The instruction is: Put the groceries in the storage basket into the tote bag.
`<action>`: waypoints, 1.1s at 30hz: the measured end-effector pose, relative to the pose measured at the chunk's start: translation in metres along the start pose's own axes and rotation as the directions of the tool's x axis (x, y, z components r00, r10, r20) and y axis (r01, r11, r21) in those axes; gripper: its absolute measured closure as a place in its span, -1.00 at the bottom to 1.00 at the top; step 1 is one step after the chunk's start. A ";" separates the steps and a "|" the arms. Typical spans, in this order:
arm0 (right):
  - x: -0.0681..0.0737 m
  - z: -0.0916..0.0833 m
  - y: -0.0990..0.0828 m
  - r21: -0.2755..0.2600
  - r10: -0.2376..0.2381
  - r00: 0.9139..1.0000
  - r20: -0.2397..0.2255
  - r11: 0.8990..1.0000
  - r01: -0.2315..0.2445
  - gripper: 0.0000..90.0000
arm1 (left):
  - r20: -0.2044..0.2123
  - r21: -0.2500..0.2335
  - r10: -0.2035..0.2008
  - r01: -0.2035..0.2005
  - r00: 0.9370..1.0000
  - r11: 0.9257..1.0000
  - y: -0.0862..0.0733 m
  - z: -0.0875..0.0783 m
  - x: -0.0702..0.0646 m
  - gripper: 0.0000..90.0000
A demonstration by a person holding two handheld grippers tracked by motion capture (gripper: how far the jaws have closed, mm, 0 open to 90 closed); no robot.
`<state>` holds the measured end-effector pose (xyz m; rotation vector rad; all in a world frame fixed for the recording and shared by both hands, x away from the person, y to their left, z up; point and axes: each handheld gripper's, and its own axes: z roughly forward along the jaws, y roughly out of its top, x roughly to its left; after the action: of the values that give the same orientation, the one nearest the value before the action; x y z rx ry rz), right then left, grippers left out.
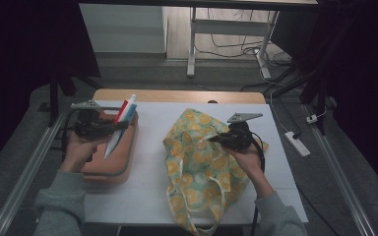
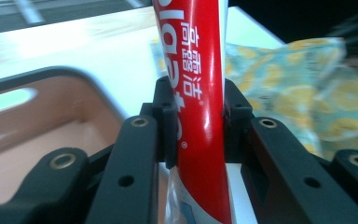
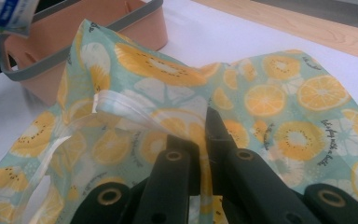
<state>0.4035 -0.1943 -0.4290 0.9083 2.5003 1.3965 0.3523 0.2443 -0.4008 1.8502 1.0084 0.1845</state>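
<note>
A red, white and blue toothpaste tube (image 1: 120, 125) is held above the salmon-coloured bin (image 1: 123, 162) at the table's left. My left gripper (image 1: 123, 125) is shut on the tube; the left gripper view shows the red tube (image 2: 198, 116) clamped between both jaws. A cloth bag with a lemon print (image 1: 197, 162) lies at the table's centre. My right gripper (image 1: 212, 139) is shut on the bag's upper edge, and the right gripper view shows the fabric (image 3: 205, 163) pinched between the jaws, with the bag's opening (image 3: 121, 109) lifted to the left.
The white tabletop (image 1: 150, 191) has a wooden strip (image 1: 177, 96) along its far edge. A power strip (image 1: 298, 143) lies on the floor at the right. The bag's handles (image 1: 202, 216) trail toward the front edge.
</note>
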 end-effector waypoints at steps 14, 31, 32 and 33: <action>-0.002 0.002 0.000 -0.005 0.011 1.000 -0.004 1.000 -0.011 0.99 | 0.183 0.058 0.194 -0.207 0.964 0.977 0.014 0.035 -0.078 0.62; -0.004 -0.006 0.003 -0.052 0.028 0.999 -0.016 0.998 -0.028 0.99 | 0.277 0.233 0.305 -0.371 0.911 0.899 0.001 0.101 -0.137 0.62; -0.004 -0.007 0.003 -0.053 0.031 0.999 -0.015 0.998 -0.032 0.99 | 0.275 0.239 0.306 -0.373 0.912 0.897 0.000 0.103 -0.139 0.62; -0.004 -0.007 0.003 -0.054 0.032 0.999 -0.014 0.998 -0.033 0.99 | 0.277 0.246 0.304 -0.373 0.911 0.895 -0.001 0.104 -0.140 0.62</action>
<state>0.4056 -0.2005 -0.4238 0.9357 2.4550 1.4776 0.3165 0.0745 -0.4131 2.2571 0.5620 0.0229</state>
